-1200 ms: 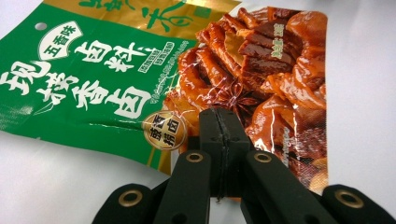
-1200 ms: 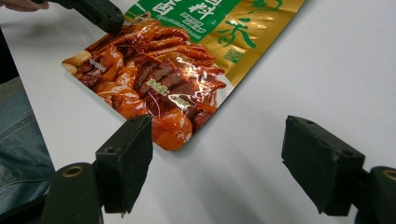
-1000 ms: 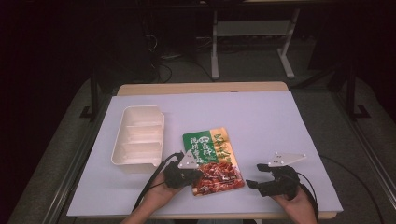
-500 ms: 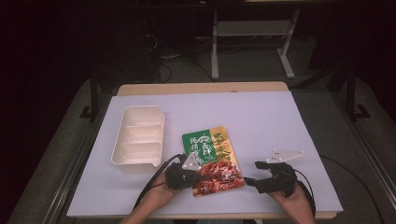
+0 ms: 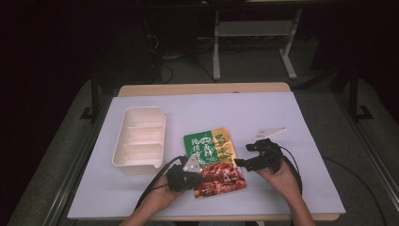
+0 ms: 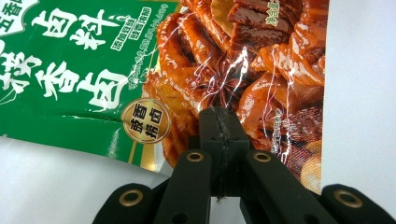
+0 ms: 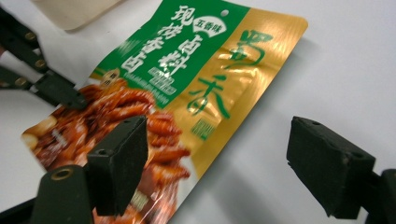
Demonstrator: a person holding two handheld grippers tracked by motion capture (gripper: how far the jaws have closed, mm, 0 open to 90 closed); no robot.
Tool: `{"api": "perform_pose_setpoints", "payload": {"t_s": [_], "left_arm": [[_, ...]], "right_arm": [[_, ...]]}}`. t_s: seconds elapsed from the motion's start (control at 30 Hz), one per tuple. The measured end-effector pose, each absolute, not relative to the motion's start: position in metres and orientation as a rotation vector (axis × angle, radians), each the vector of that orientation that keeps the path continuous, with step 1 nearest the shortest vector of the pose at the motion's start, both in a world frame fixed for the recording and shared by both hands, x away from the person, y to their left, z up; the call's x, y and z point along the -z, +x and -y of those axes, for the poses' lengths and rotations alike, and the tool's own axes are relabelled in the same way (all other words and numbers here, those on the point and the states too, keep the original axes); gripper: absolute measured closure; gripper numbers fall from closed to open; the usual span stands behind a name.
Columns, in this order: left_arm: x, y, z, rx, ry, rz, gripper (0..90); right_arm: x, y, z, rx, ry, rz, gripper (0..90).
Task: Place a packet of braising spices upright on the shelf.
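Sliding leftward since a second ago, the right gripper (image 5: 241, 162) is nearing the food pouch (image 5: 214, 162) on the table (image 5: 282, 117), beside the tray (image 5: 139, 141). Left gripper (image 6: 220, 122) view: jaws clenched, pinching the pouch's edge. Right gripper view: jaws spread wide, straddling its side.

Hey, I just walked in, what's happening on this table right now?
A person is working a hand-held claw in each hand over a glossy green, gold and red food pouch lying flat on the white table. The left claw is shut on the pouch's near edge, over the printed meat. The right claw is open, jaws spread at the pouch's other side, gripping nothing. A cream plastic compartment tray sits empty beside the pouch.
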State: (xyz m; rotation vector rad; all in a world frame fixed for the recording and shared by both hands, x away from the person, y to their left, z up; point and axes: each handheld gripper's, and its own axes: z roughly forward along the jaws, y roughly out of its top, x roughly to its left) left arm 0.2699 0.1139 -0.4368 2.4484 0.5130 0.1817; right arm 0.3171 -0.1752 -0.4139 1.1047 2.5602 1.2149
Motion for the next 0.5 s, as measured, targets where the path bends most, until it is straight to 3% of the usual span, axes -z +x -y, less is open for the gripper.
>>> {"api": "perform_pose_setpoints", "payload": {"t_s": [0.5], "left_arm": [[0.438, 0.27, -0.115, -0.167, 2.429, -0.529, 90.0]], "right_arm": [[0.401, 0.374, 0.153, -1.131, 1.142, -2.631, 19.3]]}}
